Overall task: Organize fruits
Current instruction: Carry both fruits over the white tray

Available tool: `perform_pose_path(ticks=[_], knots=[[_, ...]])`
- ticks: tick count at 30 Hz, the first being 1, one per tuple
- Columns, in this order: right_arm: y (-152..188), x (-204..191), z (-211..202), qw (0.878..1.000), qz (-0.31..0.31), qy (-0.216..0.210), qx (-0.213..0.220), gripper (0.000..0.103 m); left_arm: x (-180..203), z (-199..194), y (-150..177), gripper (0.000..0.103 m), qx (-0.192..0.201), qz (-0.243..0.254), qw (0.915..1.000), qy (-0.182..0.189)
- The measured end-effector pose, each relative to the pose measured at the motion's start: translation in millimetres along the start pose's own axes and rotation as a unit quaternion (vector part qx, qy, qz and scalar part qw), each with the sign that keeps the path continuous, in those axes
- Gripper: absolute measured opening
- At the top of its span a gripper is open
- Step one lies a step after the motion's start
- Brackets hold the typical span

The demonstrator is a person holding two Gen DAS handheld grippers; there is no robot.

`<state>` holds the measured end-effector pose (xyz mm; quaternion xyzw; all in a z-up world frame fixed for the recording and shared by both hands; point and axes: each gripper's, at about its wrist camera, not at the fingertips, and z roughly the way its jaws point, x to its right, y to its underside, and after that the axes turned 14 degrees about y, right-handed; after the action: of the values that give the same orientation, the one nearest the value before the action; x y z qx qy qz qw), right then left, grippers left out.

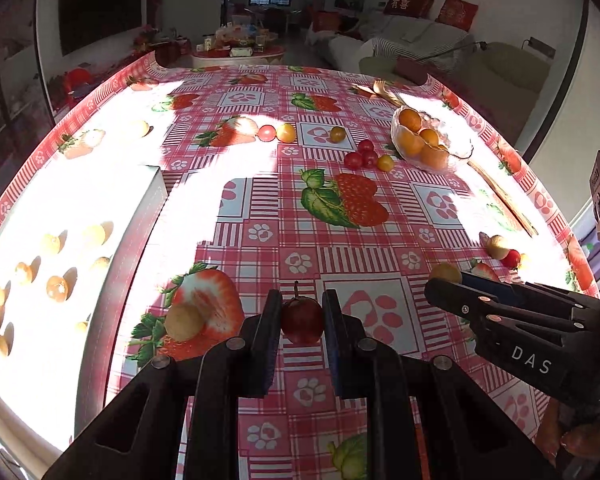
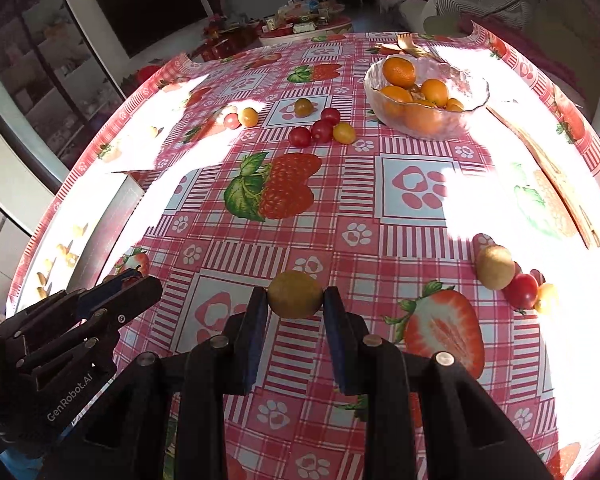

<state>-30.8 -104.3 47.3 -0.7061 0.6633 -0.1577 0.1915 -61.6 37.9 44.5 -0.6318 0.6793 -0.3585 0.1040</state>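
My left gripper (image 1: 302, 320) pinches a small, soft-skinned red fruit (image 1: 302, 319) between its pads; my right gripper (image 2: 296, 300) clamps a light, round longan (image 2: 295, 295) across its middle

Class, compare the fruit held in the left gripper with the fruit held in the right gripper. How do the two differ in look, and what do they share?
Colour: the left gripper holds a dark red fruit; the right gripper holds a dull yellow-brown fruit.
Stem: the red fruit has a thin stem sticking up; the yellow-brown fruit shows none.
Surface: the red fruit looks glossy, the yellow-brown one matt.
Shared: both are small, round, and clamped between dark jaws above the tablecloth.
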Motion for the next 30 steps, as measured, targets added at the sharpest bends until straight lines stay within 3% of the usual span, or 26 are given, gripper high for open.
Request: perform_pose_path(ticks=[9,21,30], knots=[[14,-20,-20,1.0,-0.02,-0.003,0.002,0.031,-8,-41,19,0.022,0.025,-0.006,0.9996,-0.015],[9,-78,-38,0.997,-0.073,-0.032,0.01,0.031,-49,-83,29,0.022,0.06,-0.04,0.9963,-0.047],[-7,-145,-42,0.988,-0.135,-0.077,0.011,0.032,-110,-119,41,0.022,0.07,-0.071,0.989,-0.109]])
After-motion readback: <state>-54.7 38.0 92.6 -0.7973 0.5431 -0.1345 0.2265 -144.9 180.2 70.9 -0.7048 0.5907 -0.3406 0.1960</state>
